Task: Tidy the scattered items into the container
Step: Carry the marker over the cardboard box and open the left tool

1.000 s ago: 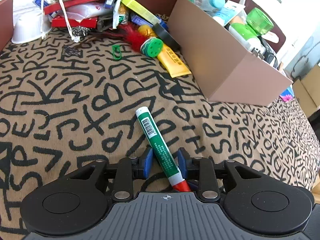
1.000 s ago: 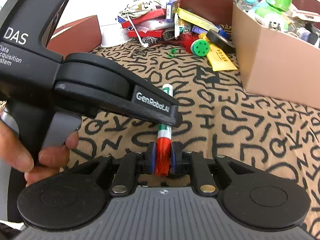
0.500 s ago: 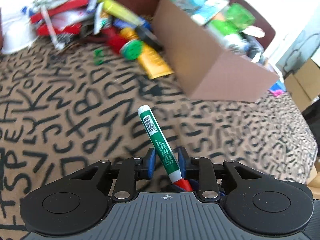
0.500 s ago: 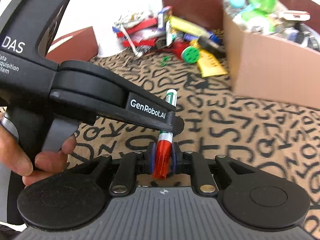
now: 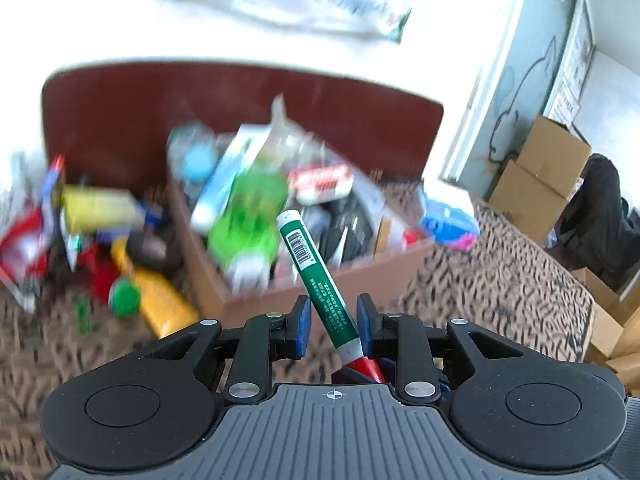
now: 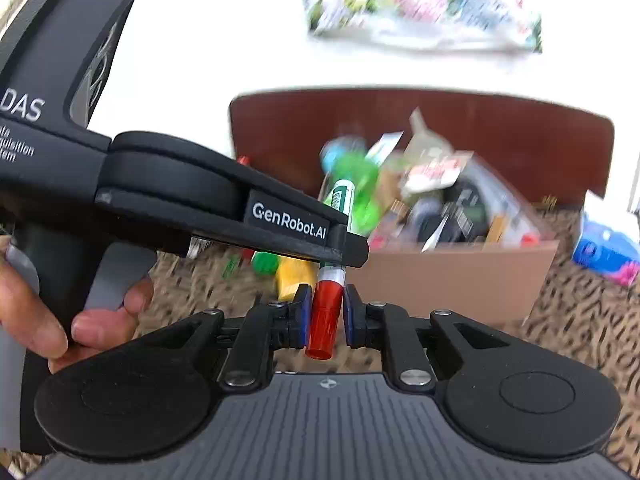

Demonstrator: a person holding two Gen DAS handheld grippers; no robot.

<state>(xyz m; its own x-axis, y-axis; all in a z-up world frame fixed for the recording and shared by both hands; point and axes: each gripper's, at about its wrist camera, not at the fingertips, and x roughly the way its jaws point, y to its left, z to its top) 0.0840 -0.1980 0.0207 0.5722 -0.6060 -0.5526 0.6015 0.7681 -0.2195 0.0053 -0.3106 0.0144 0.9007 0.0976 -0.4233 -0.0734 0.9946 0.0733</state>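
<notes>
A: How far along is the tidying?

B: Partway, I'd say. The cardboard box point(image 5: 256, 312) near the far edge of the patterned cloth point(image 5: 500, 280) is already heaped with bottles, packets and tubes.

A: What's left?

B: A blurred pile of loose items point(image 5: 100, 248) lies on the cloth just beside the box's left wall: a yellow tube, something red, a green round piece. A blue packet point(image 6: 604, 252) lies off the box's right side too.

A: And the marker?

B: The green marker point(image 5: 316, 280) is off the cloth, in the air just in front of the box, slanting towards it. The right gripper point(image 6: 325, 312) is clenched on its red cap. The left gripper point(image 5: 330, 322) is closed around its green barrel, one pad pressing it.

A: So both hold the one thing?

B: Yes. Judging by that, it goes into the box next, and the pile remains.
</notes>
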